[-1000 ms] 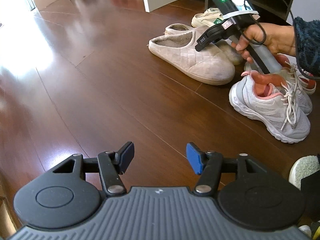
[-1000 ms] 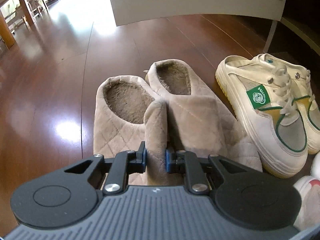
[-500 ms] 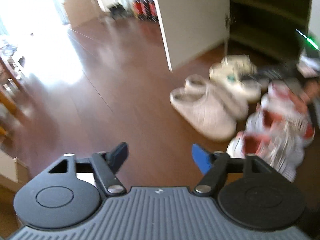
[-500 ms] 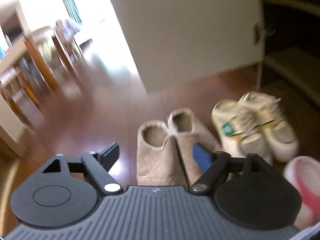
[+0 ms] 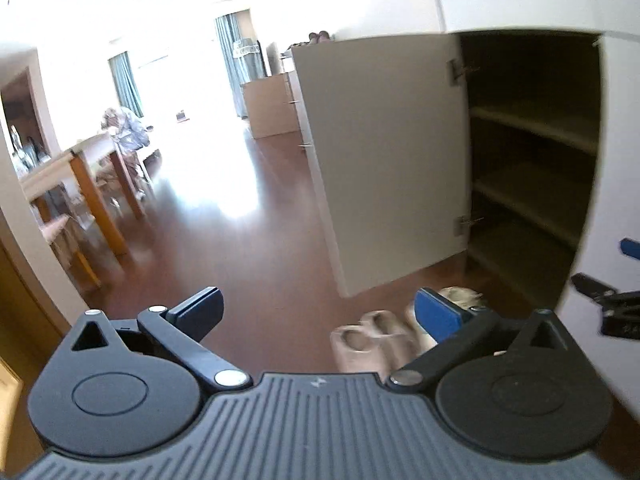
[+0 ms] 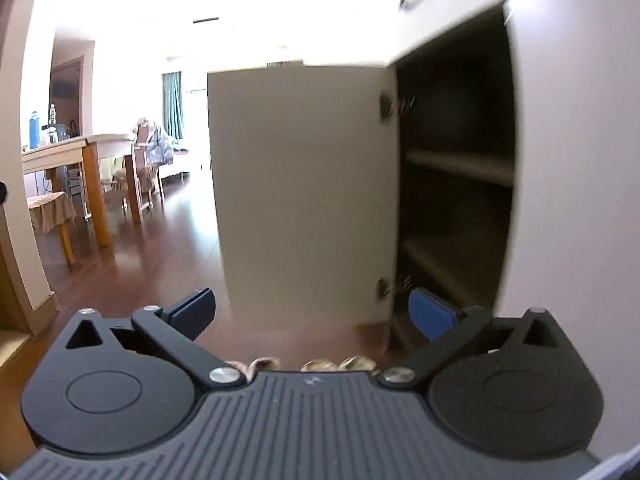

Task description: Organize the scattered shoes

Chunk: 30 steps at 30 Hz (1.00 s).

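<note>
My left gripper (image 5: 318,312) is open and empty, raised well above the floor. Below it the pair of beige quilted slippers (image 5: 368,346) sits on the wooden floor, with a white shoe (image 5: 460,294) just behind the right fingertip. My right gripper (image 6: 312,312) is open and empty, also raised; its fingers show at the left view's right edge (image 5: 608,292). In the right wrist view only the slipper tops (image 6: 260,364) and white shoe tops (image 6: 340,364) peek over the gripper body. Both views are blurred.
The white shoe cabinet stands ahead with its door (image 5: 380,160) swung open and dark shelves (image 5: 532,184) inside; it also shows in the right wrist view (image 6: 300,192). A wooden dining table (image 5: 92,168) and chairs stand at the left. Dark wooden floor (image 5: 248,248) lies between.
My right gripper has let go of the beige slipper and opened. Both grippers have risen and tilted up from the shoes toward the open cabinet.
</note>
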Available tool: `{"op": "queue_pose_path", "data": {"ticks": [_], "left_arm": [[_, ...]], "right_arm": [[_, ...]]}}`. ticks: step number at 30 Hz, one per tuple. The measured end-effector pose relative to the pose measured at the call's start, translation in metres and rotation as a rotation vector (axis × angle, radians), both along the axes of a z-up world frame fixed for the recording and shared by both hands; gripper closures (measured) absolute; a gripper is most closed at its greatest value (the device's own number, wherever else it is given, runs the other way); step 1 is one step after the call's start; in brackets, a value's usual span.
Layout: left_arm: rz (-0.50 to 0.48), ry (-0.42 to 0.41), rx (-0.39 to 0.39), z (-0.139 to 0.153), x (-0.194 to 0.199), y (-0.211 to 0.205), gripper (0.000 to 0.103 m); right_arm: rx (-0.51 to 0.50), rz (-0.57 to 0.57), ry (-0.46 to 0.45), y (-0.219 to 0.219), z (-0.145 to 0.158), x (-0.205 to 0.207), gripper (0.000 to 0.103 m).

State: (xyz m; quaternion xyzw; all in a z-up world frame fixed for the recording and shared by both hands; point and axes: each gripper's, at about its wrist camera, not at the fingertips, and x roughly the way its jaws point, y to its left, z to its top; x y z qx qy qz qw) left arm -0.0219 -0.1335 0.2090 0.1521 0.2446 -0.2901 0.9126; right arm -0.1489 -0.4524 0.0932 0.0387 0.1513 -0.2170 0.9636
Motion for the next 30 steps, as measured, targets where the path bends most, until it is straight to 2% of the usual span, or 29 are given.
{"op": "queue_pose_path", "data": {"ticks": [3,5,11,15,18,20,26,30], "left_arm": [[-0.038,0.143,-0.004,-0.031,-0.034,-0.021,0.001],[-0.022,0.210,-0.003,-0.062,-0.052,-0.032,0.001],[0.087,0.338,0.049,-0.139,-0.076,-0.051,0.001],[0.109,0.329,0.118,-0.177,-0.102,-0.056,0.001],[0.107,0.304,0.164,-0.195,-0.130,-0.058,0.001],[0.095,0.326,0.173,-0.203,-0.138,-0.059,0.001],[0.109,0.332,0.130,-0.203,-0.146,-0.051,0.001],[0.105,0.343,0.132,-0.203,-0.145,-0.052,0.001]], "right_arm": [[0.002,-0.012,0.041,0.002,0.002,-0.034,0.001],[0.042,-0.044,0.081,0.003,-0.014,-0.055,0.001],[0.200,-0.142,0.217,0.008,-0.076,-0.097,0.001],[0.239,-0.152,0.281,0.014,-0.102,-0.111,0.001],[0.243,-0.154,0.316,0.017,-0.111,-0.115,0.001],[0.250,-0.161,0.327,0.016,-0.116,-0.116,0.001],[0.264,-0.168,0.343,0.014,-0.123,-0.123,0.001],[0.243,-0.170,0.379,0.014,-0.127,-0.120,0.001]]}}
